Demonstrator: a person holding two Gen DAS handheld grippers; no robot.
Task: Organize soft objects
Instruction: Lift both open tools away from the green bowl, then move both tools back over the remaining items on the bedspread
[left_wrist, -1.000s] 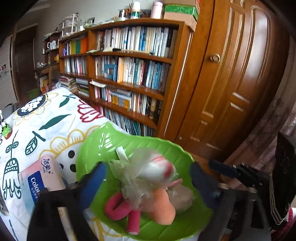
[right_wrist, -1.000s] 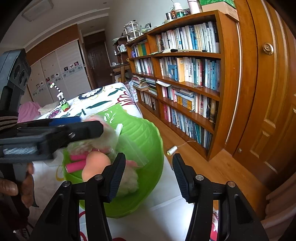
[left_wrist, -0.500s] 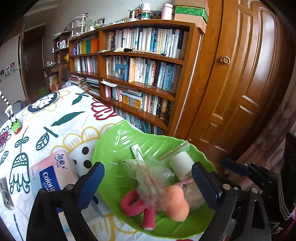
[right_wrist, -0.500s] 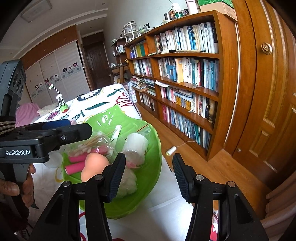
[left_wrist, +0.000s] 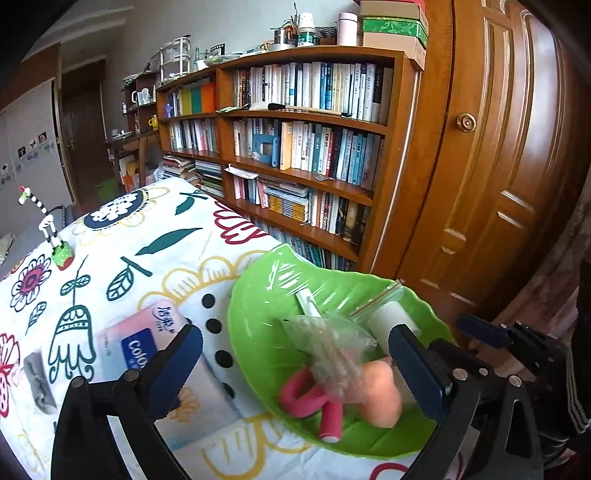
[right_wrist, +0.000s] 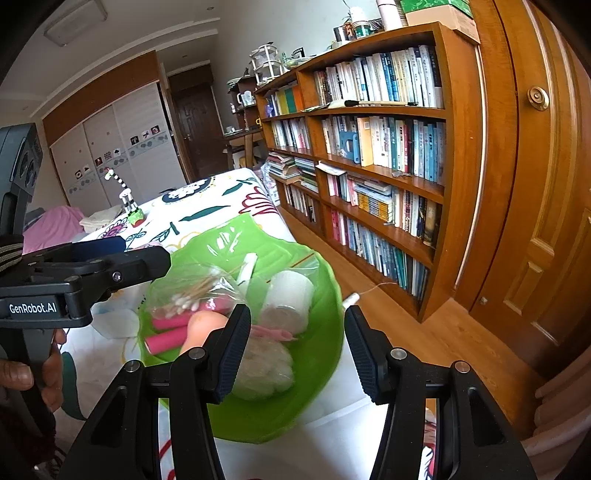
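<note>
1. While the left gripper (left_wrist: 295, 369) hovers over the green bowl (left_wrist: 258, 354), its jaws are opening, nearly at full spread, w/ nothing pressed between the pads; the clear bag of cotton swabs (left_wrist: 332, 350) lies loose in the bowl between and below them.
2. Right gripper (right_wrist: 295, 350) sits at the bowl's near rim, jaws parted about halfway, empty; nothing is gripped.
3. Task things: most soft items are already in the bowl, i.e. the pink foam rollers (left_wrist: 317, 402), peach sponge (left_wrist: 380, 398), white roll (right_wrist: 290, 291) and a fluffy white pad (right_wrist: 264, 369). One pink-blue tissue pack (left_wrist: 136, 343) lies outside, flat on the floral bedspread (left_wrist: 147, 229).
4. Key relation: the tissue pack lies on the left jaw's side, just beyond the bowl's rim; its long axis runs roughly away from the camera. Left hand is much nearer; I judge it the likely next pick.
5. Room: open bedspread all round the pack; a small grey item (left_wrist: 37, 376) lies farther out. The bowl sits near the bed edge, w/ floor and bookshelf (left_wrist: 314, 147) beyond, so avoid nudging it that way.
</note>
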